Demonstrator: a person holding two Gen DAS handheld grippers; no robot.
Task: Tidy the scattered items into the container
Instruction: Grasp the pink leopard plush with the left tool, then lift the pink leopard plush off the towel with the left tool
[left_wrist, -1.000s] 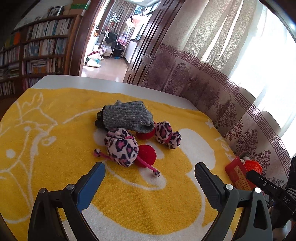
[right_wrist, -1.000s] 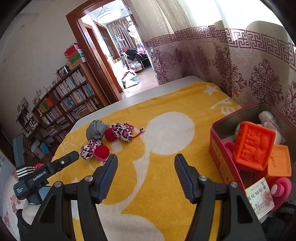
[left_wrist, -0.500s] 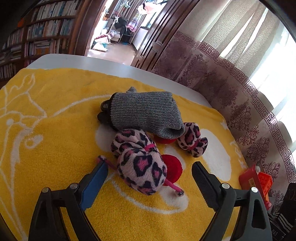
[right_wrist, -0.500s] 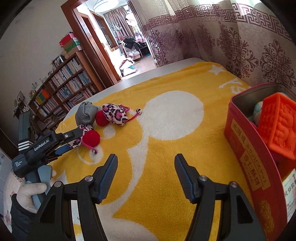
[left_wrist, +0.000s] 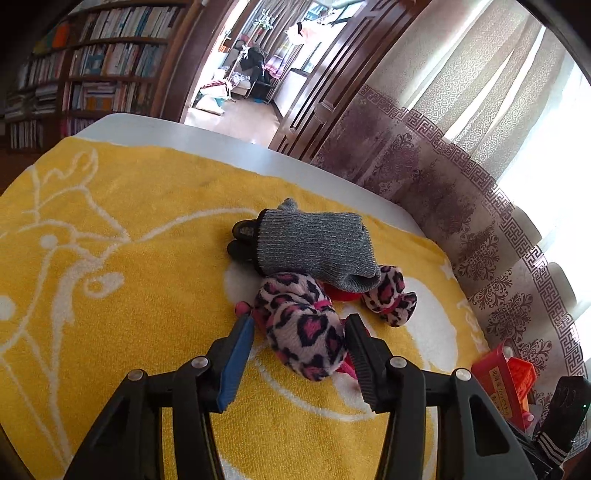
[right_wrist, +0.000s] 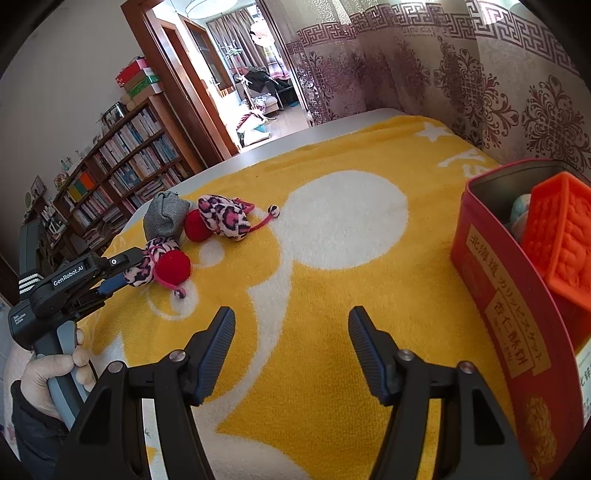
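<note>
Closing our left gripper (left_wrist: 300, 341) around the leopard-print plush toy (left_wrist: 301, 332), we grip it for transfer to the red tin (right_wrist: 517, 306); our right gripper (right_wrist: 291, 347) waits wide and empty.

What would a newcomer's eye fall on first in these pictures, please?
Probably the leopard-print plush toy with its red pompom, lying on the yellow towel between the fingers of the left gripper, whose jaws have just been closing around it. Next, the red tin at the right, holding an orange block.
</note>
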